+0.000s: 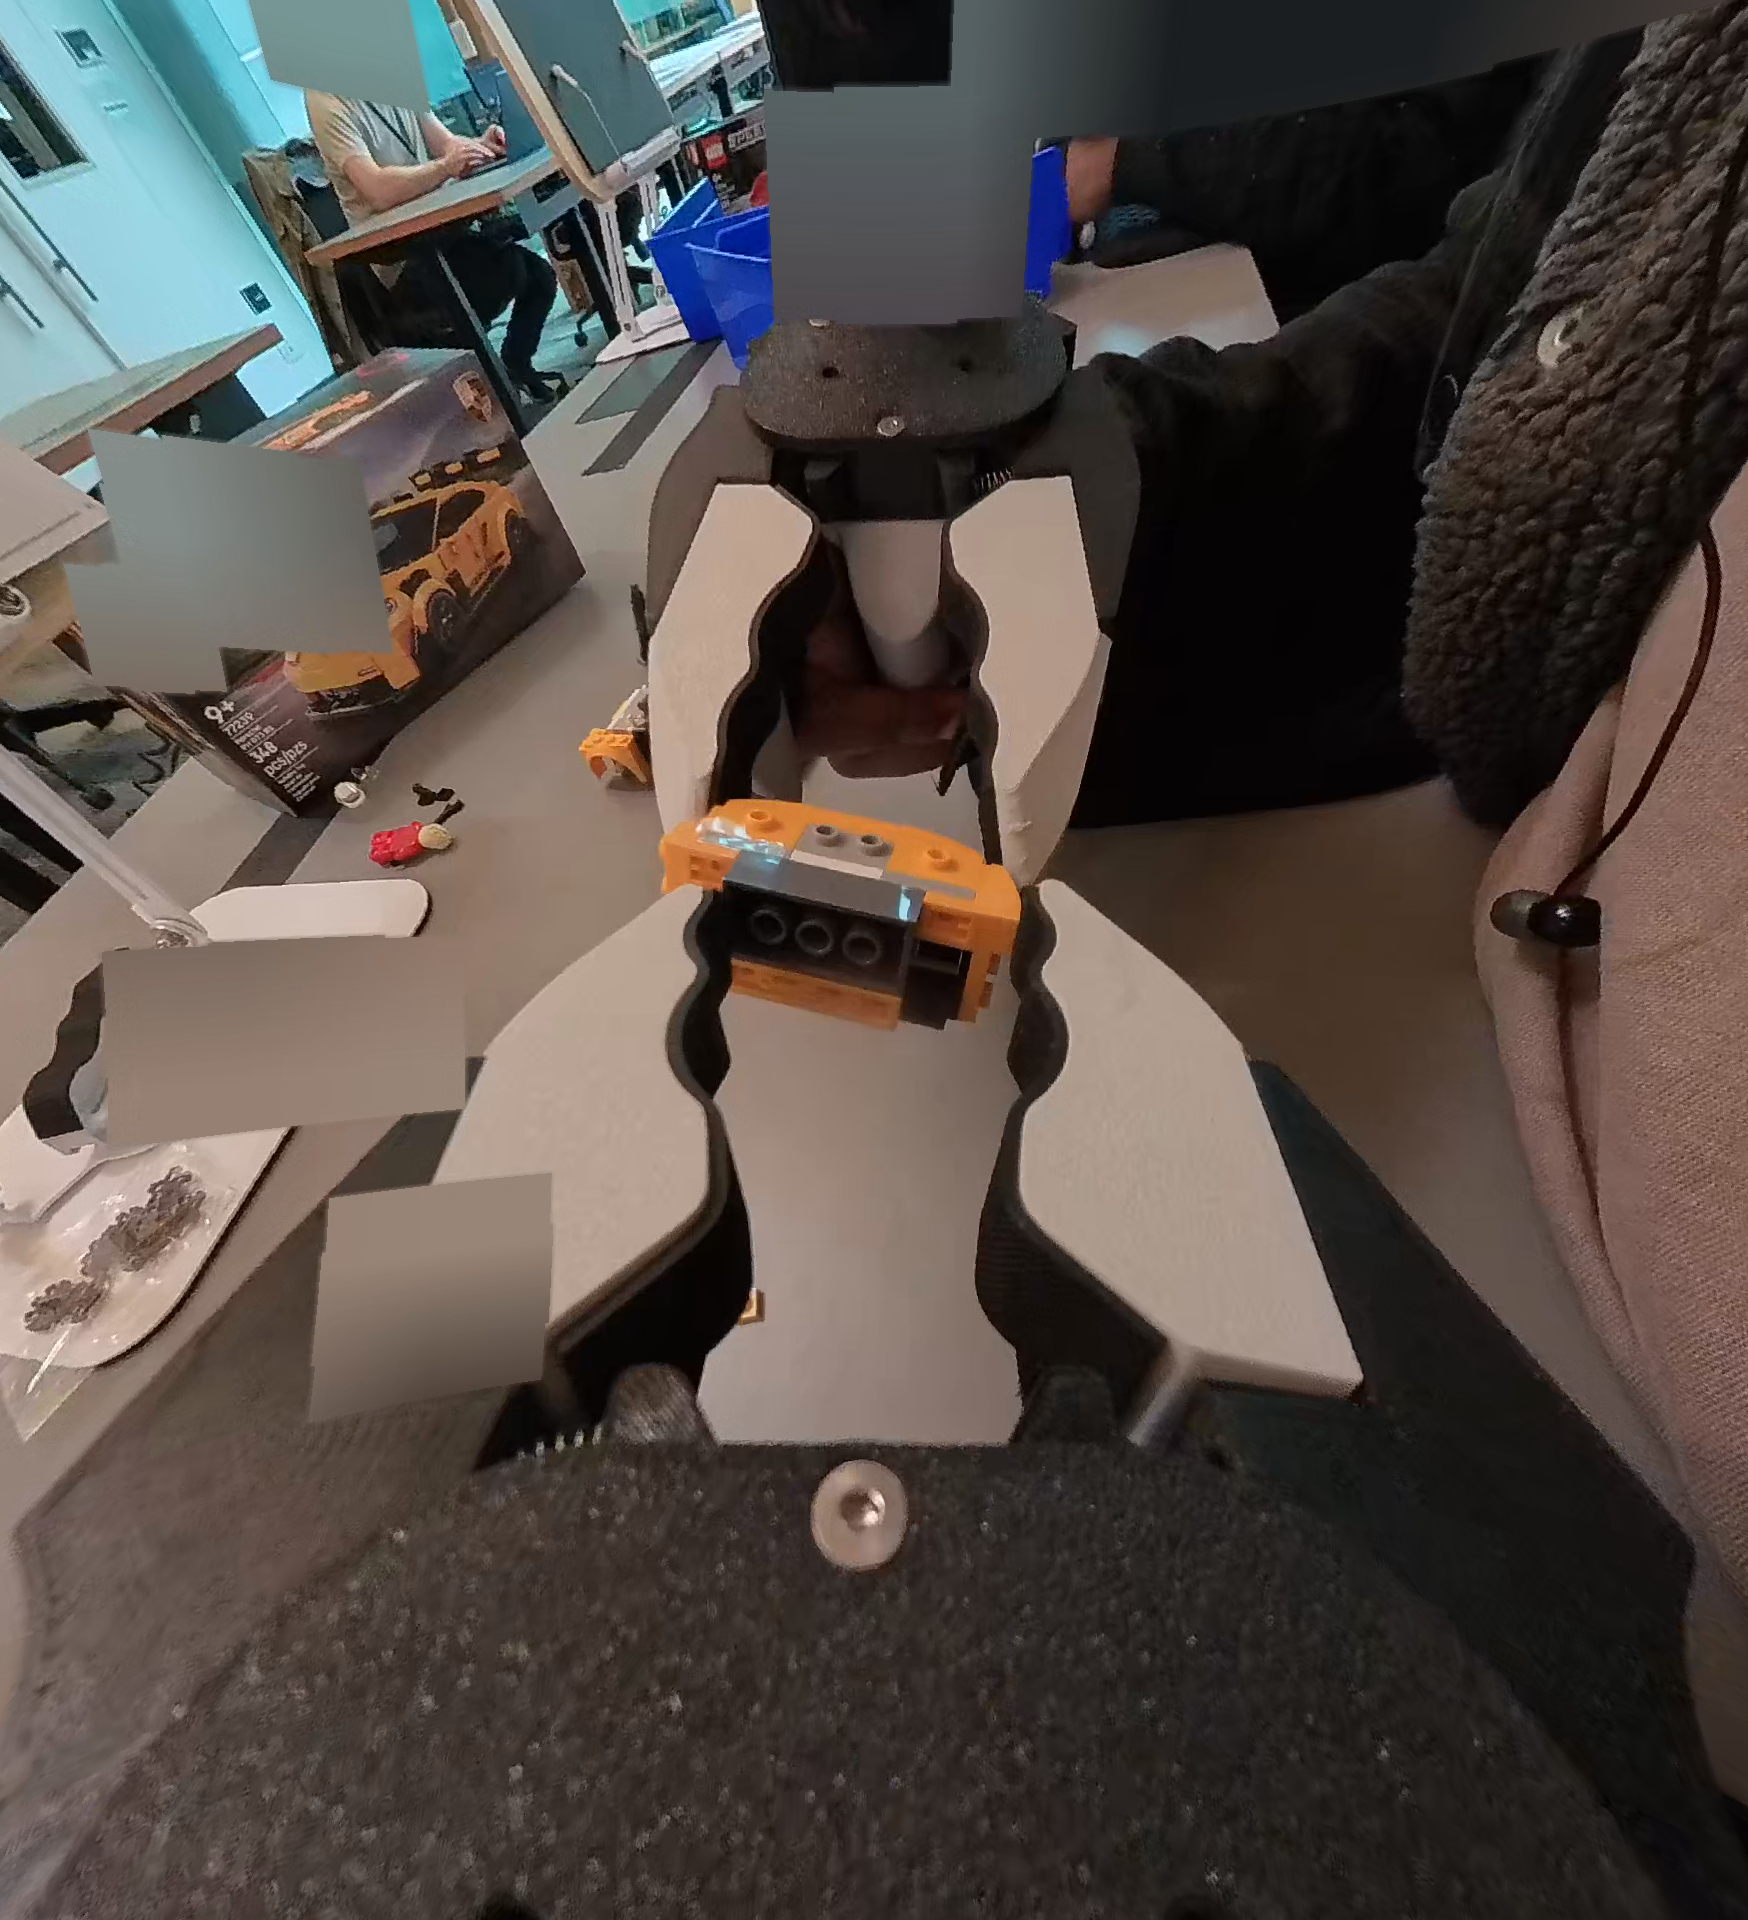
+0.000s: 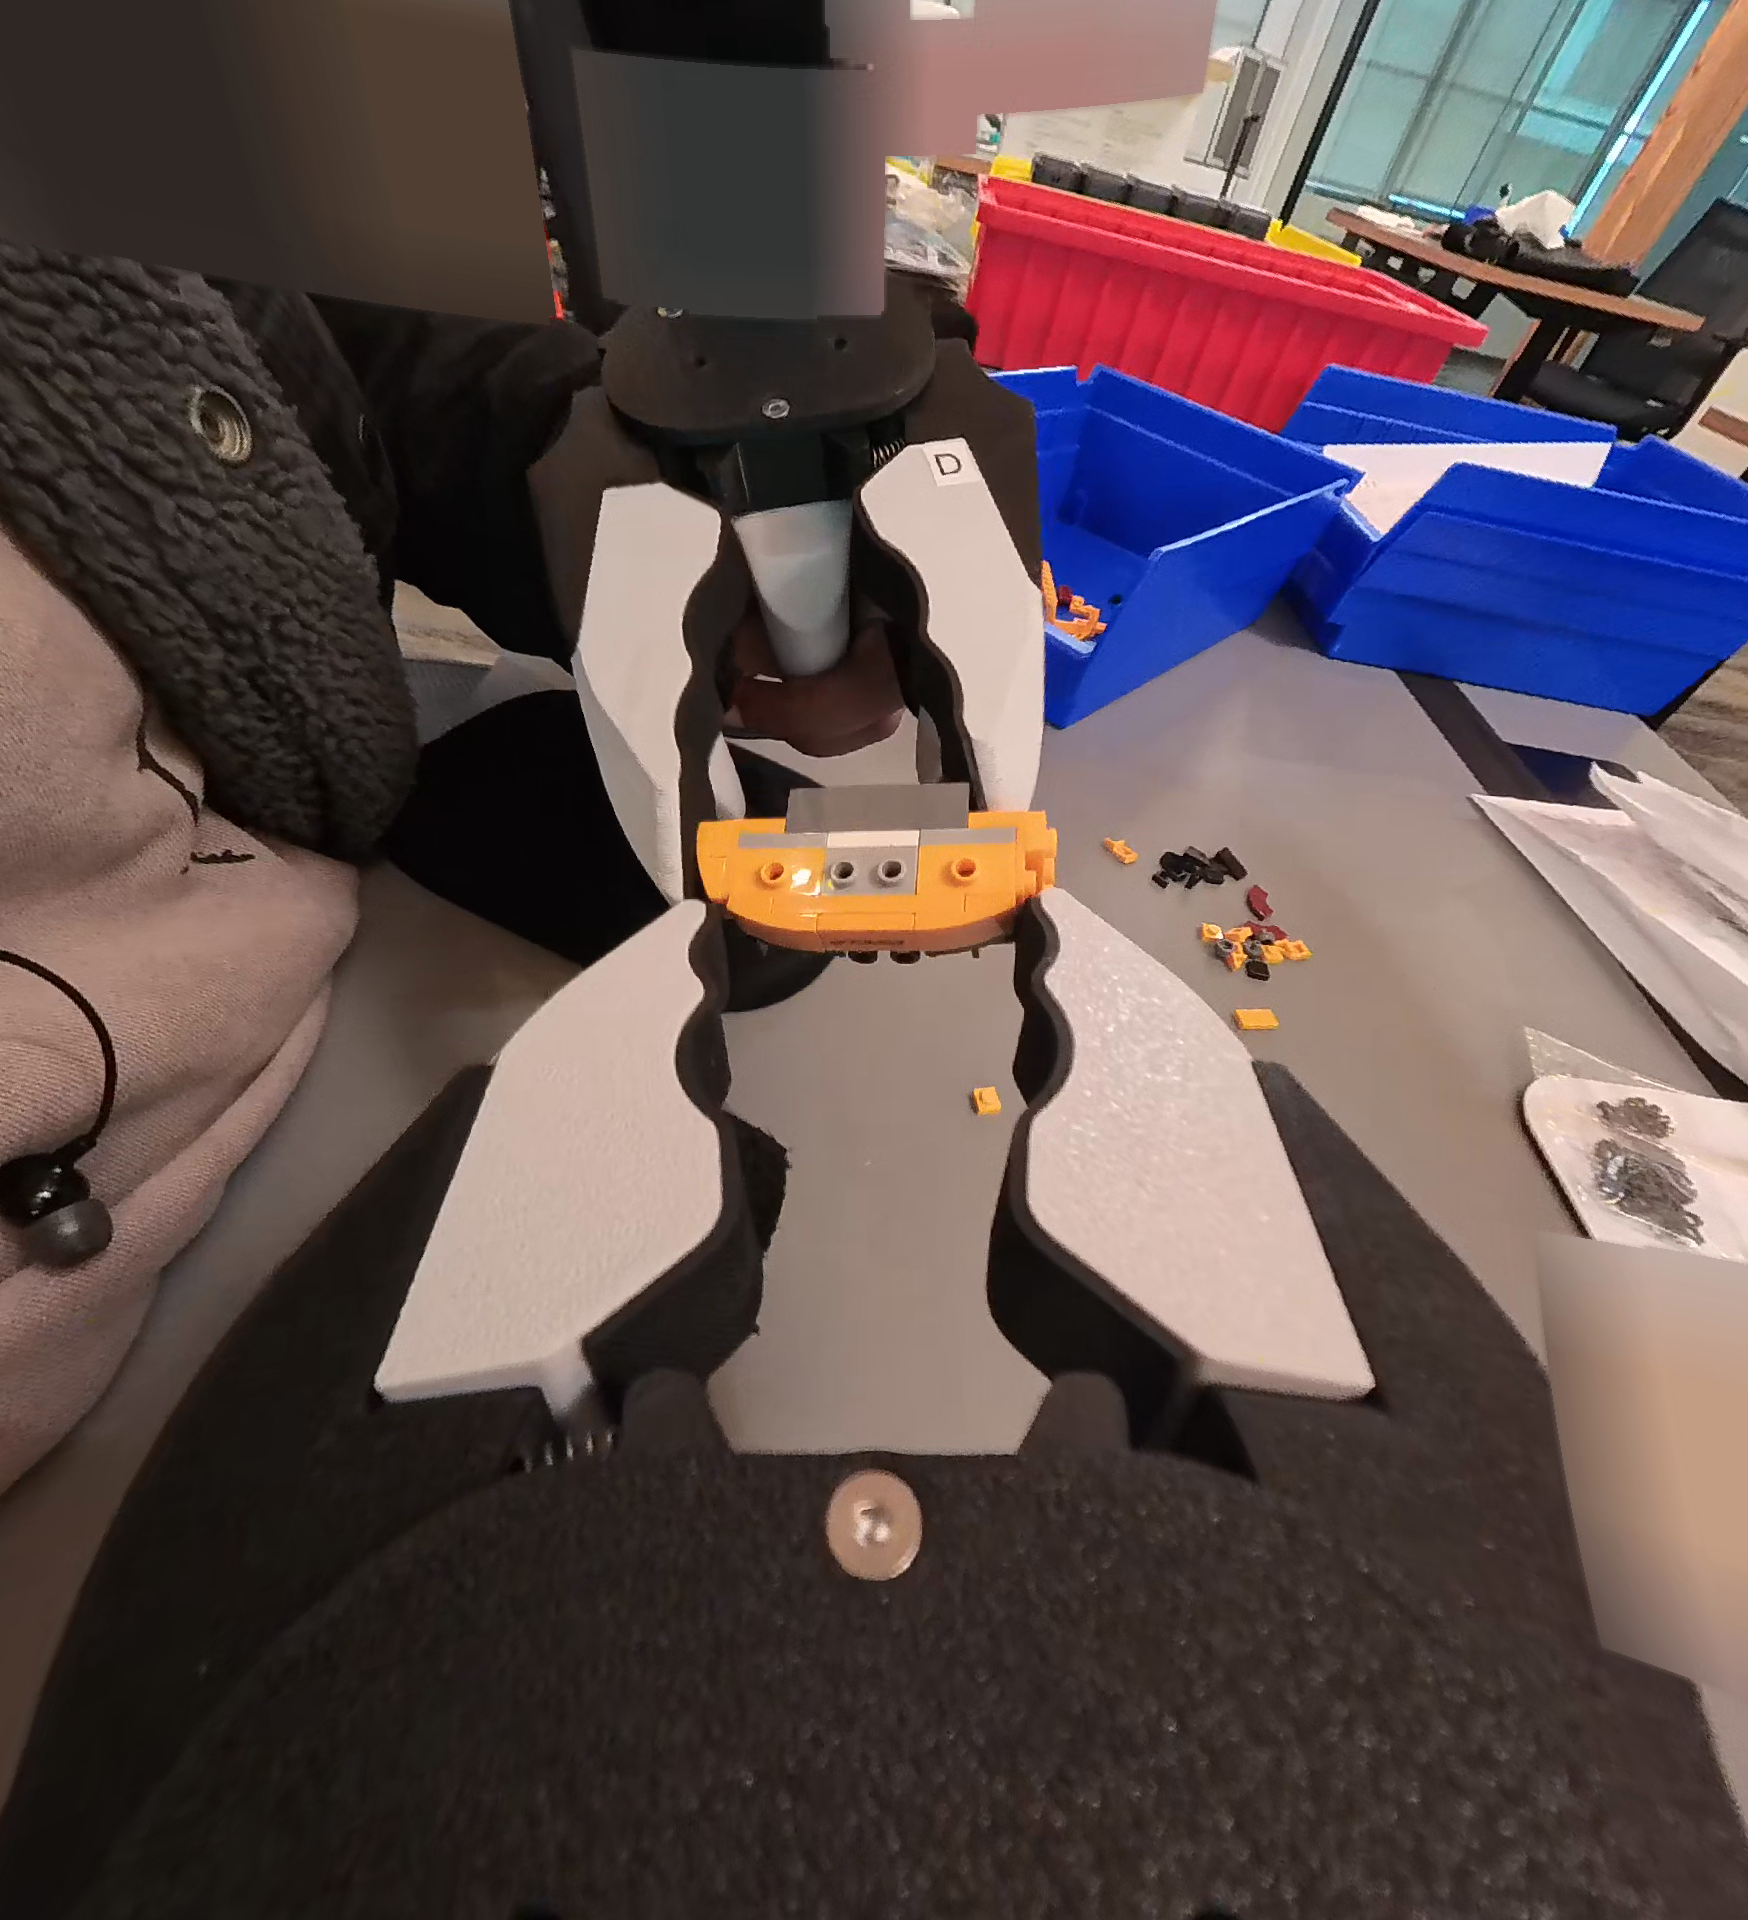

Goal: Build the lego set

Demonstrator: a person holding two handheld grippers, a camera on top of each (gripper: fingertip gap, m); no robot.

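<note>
An orange lego assembly [image 1: 839,920] with a dark grey block and grey studs is held above the grey table [image 1: 1213,935]. It also shows in the right wrist view [image 2: 870,883]. My left gripper [image 1: 859,914] is shut on its near side. My right gripper [image 2: 865,920] faces it from the opposite side and is shut on the same assembly. Each gripper shows in the other's view: the right gripper [image 1: 854,821] and the left gripper [image 2: 839,831]. The two grippers are tip to tip.
The lego set box [image 1: 413,582], a red piece [image 1: 402,842] and a small orange sub-assembly [image 1: 621,748] lie to the left. Loose orange and dark pieces [image 2: 1249,940], blue bins [image 2: 1192,540], a red bin [image 2: 1192,281], instruction sheets [image 2: 1680,914] and a parts bag [image 2: 1639,1164] lie to the right. The person's torso [image 1: 1680,1039] is close by. The tips of both grippers are at nearly the same place.
</note>
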